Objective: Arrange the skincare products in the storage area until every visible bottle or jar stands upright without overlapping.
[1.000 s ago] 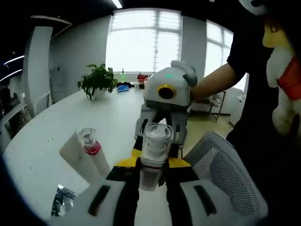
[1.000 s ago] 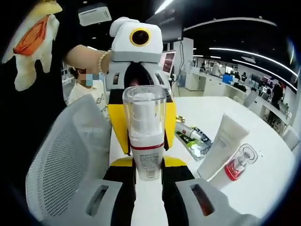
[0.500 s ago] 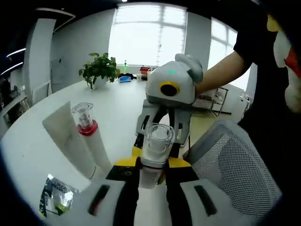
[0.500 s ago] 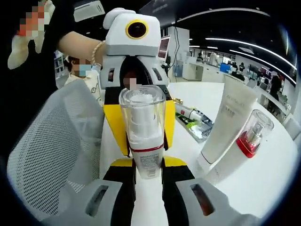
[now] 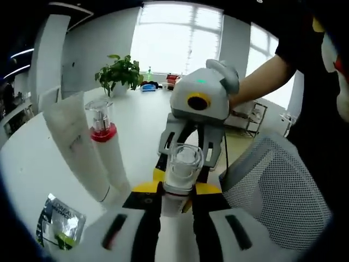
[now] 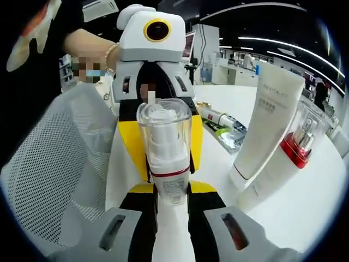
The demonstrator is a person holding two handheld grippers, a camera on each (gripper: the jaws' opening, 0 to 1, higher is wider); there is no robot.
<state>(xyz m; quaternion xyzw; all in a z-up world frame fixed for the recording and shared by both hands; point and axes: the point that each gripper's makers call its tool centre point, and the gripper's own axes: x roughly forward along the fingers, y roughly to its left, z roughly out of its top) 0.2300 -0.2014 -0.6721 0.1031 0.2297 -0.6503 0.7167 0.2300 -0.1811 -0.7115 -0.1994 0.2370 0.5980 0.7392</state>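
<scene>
Left hand-held gripper [image 5: 175, 204]: its jaws are closing on the white body of the pump bottle [image 5: 180, 177], rising from 6 o'clock in the left gripper view.
Right hand-held gripper [image 6: 172, 199]: its jaws are clamping the same pump bottle from the opposite side, low on its labelled body.
Pump bottle: it is standing upright between the two facing grippers, with a clear cap on top, a red band under the cap, and a white body; it is sitting at the centre of both views.
Opposing gripper: in the left gripper view the right one's white housing is showing at 12 o'clock behind the bottle, with a person's hand [image 5: 229, 84] gripping it.
White tube [image 6: 265, 126]: it is standing at 2 o'clock in the right gripper view, cap end down on the desk [image 6: 305, 202].
Red-collared bottle [image 6: 292, 150]: it is standing just beside the tube, clear cap up; whether they are touching is unclear.
Sachet [image 5: 58, 229]: it is lying flat on the desk at 8 o'clock in the left gripper view.
Mesh chair back [image 5: 278, 191]: it is showing at 4 o'clock in the left gripper view.
Potted plant [image 5: 121, 73]: it is sitting far across the desk at 11 o'clock.
</scene>
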